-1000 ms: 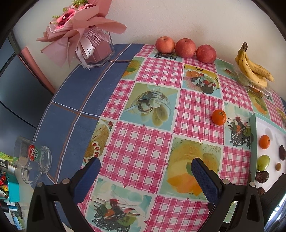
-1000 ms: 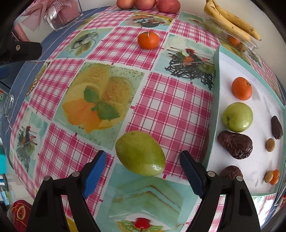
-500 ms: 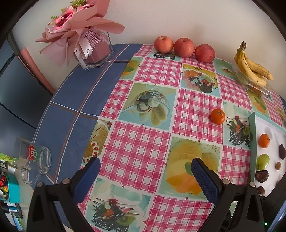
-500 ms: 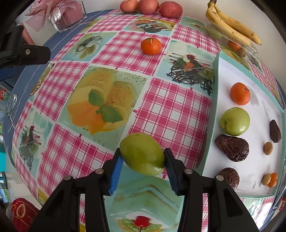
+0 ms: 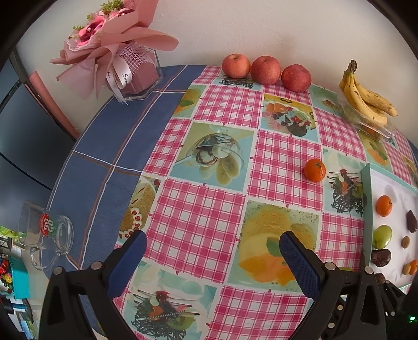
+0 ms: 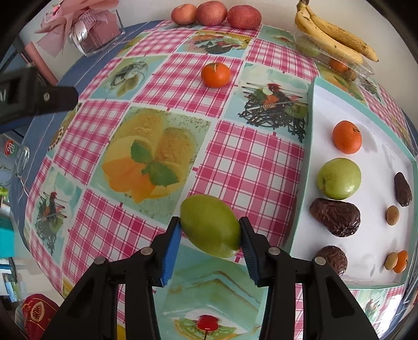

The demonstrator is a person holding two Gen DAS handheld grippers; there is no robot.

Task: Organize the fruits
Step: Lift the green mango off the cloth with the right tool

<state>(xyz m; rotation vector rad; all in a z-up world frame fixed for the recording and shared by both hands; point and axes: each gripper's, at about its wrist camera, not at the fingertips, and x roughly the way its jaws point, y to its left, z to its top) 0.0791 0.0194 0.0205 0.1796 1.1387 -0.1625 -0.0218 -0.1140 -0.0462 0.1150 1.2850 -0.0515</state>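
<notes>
Just left of the tray [image 6: 303, 167], the right gripper [image 6: 210, 232] pinches the green mango [image 6: 209, 225] across its width, long axis slanting toward the tray.

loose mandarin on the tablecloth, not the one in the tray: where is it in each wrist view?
Left wrist: loose mandarin sits right of centre, on the cloth just left of the tray.
Right wrist: upper centre, up and left of the tray corner.
Shared landmark: the three apples along the wall.
</notes>
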